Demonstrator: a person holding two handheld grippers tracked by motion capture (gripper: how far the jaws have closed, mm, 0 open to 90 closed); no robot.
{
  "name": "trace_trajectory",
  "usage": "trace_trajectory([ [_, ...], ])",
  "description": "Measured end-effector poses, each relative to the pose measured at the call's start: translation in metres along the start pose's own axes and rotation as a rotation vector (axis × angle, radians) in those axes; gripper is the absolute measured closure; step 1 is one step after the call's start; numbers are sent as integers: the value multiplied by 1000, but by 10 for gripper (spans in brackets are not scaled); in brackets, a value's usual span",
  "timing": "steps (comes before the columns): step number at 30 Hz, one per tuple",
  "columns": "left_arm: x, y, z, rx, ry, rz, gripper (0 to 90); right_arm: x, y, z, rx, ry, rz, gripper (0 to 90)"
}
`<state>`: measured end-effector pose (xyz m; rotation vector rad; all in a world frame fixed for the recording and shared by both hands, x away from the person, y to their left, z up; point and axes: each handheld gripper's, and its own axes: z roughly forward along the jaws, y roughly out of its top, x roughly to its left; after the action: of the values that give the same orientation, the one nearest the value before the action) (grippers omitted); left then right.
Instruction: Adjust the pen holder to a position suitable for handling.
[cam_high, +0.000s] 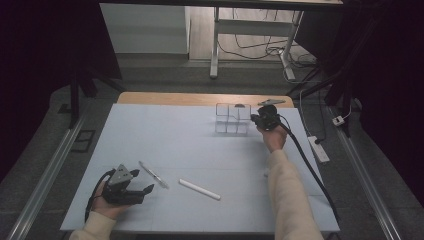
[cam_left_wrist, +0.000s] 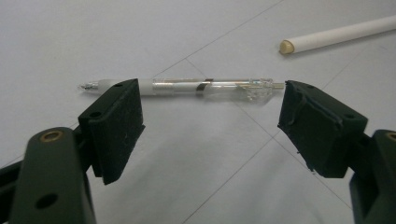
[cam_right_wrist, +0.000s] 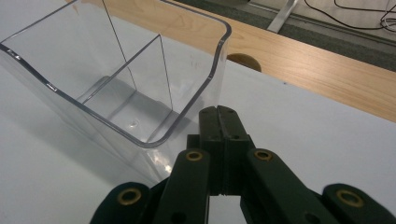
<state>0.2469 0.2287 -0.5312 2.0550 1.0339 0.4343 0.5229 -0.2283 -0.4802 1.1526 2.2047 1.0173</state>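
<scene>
Pen (cam_left_wrist: 187, 87) is laid flat on the table (cam_high: 165, 135), long axis crosswise in the left gripper view, tip pointing left, just beyond the left gripper (cam_left_wrist: 210, 121), whose jaws are spread. White stick (cam_left_wrist: 336, 33) lies nearby. Right gripper (cam_right_wrist: 223, 122) is pressed together beside the clear divided container (cam_right_wrist: 84, 88).

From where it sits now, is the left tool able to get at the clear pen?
Probably yes. The left tool is open, its jaws either side of the clear pen, which lies flat just beyond them. The white stick lies apart.
</scene>
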Motion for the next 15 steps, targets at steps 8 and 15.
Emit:
trace_trajectory([
  [8,-2,1,1,-2,-4,7,223,9,4,5,1,3,-2,892],
  [15,-2,1,1,0,-5,7,223,17,8,11,-3,5,-8,892],
])
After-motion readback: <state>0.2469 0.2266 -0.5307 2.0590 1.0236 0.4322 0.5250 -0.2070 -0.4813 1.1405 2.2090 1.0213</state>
